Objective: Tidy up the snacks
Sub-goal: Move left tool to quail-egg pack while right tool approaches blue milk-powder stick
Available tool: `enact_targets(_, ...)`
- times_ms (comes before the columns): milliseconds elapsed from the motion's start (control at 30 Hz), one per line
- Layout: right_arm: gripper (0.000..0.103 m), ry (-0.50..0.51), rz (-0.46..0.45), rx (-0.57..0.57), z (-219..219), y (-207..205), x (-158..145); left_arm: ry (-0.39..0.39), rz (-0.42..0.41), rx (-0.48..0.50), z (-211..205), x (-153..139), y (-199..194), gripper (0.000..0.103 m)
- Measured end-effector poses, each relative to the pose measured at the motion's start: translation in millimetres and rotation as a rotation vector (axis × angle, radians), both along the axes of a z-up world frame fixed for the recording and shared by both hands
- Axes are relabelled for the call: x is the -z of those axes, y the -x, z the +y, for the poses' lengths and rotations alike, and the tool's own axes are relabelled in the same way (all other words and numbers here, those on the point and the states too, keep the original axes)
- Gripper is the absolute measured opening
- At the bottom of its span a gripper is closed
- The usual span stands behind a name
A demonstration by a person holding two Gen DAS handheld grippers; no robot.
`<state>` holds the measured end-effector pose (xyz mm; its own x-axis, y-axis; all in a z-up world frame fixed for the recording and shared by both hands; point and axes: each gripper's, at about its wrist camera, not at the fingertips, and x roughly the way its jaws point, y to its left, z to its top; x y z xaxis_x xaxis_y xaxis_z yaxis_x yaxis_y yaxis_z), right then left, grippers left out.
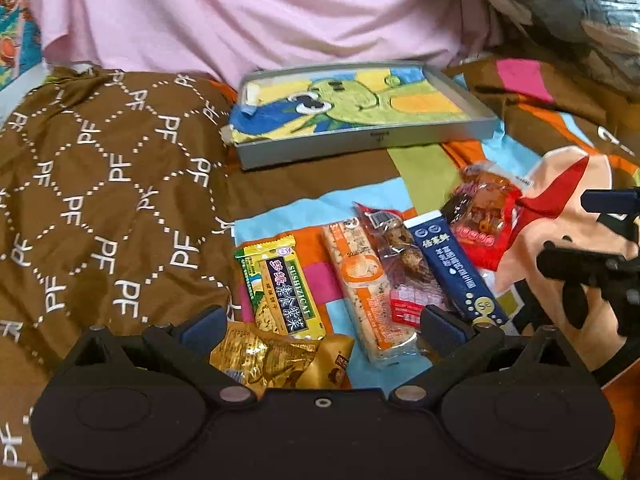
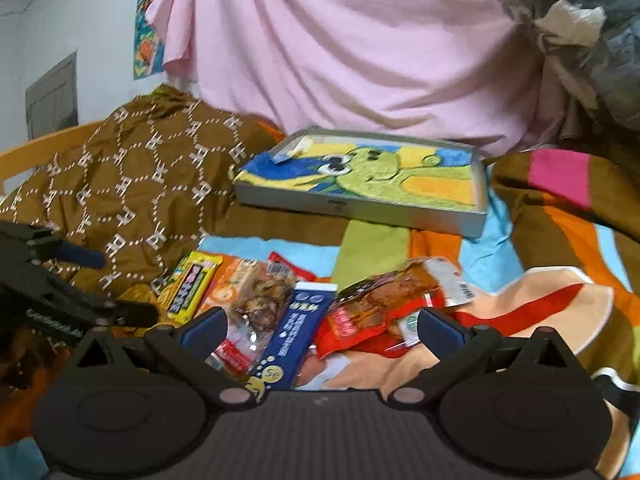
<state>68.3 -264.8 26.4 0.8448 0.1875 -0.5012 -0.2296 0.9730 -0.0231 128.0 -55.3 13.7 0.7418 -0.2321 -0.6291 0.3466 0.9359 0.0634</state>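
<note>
Left wrist view, left to right. A brown quilted cloth with white "PF" lettering [image 1: 100, 200] covers the left side of the bed. The left gripper [image 1: 324, 326] hovers low over the snack group with its jaws wide apart, nothing between them. A crumpled gold foil packet [image 1: 280, 360] lies nearest the camera, just past the left finger. Next, a yellow-green flat seaweed cracker packet [image 1: 280, 284] lies with its long axis running away from the camera, leaning slightly left at the far end. Beside it, an orange-and-white rice bar in clear wrap [image 1: 362, 288] lies on the same line, near end by the right finger. A clear pack of brown braised pieces with a red label [image 1: 404, 264] touches it, then a navy blue slim stick sachet [image 1: 452, 268], both slanting from far-left to near-right. A red transparent pack of spiced pieces [image 1: 484, 216] sits furthest right and further back. All rest on a multicoloured cartoon bedsheet [image 1: 420, 168].

Behind them, apart from the snacks, a shallow grey rectangular tray lined with a cartoon towel [image 1: 460, 128] lies long side across the view. Pink draped fabric [image 1: 240, 12] hangs behind.

Right wrist view: the right gripper [image 2: 322, 326] hovers with its jaws spread apart over the navy sachet and red pack, gripping neither.
</note>
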Motion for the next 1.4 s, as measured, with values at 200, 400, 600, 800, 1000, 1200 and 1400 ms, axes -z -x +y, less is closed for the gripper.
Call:
enact_targets(200, 0.103, 0.101, 0.040, -0.040, 18.1, -9.3, 17.3, -0.008, 0.017, -0.001, -4.5, -0.6, -24.9, 0.102)
enact_targets(400, 0.103, 0.217, 0.017, -0.063, 36.0, -14.2, 31.3, -0.032, 0.019, 0.039, -22.1, -3.6, -42.2, 0.102)
enact_targets(600, 0.097, 0.210, 0.079, -0.033, 32.8, -24.3, 43.9, -0.023, 0.037, 0.105, -46.0, -2.8, -54.1, 0.102)
enact_targets(800, 0.080, 0.169, 0.119, -0.027, 29.1, -30.6, 53.5, -0.004, 0.066, 0.172, -68.5, 1.1, -62.3, 0.098)
enact_targets(1000, 0.064, 0.135, 0.117, -0.053, 32.0, -28.5, 52.7, 0.018, 0.098, 0.202, -81.0, 5.9, -68.5, 0.087)
enact_targets(1200, 0.062, 0.130, 0.131, -0.052, 37.5, -30.7, 55.6, -0.011, 0.140, 0.194, -92.3, 12.7, -76.2, 0.080)
enact_targets(1400, 0.055, 0.153, 0.162, -0.035, 45.7, -42.1, 62.8, -0.056, 0.151, 0.163, -100.5, 16.1, -80.4, 0.073)
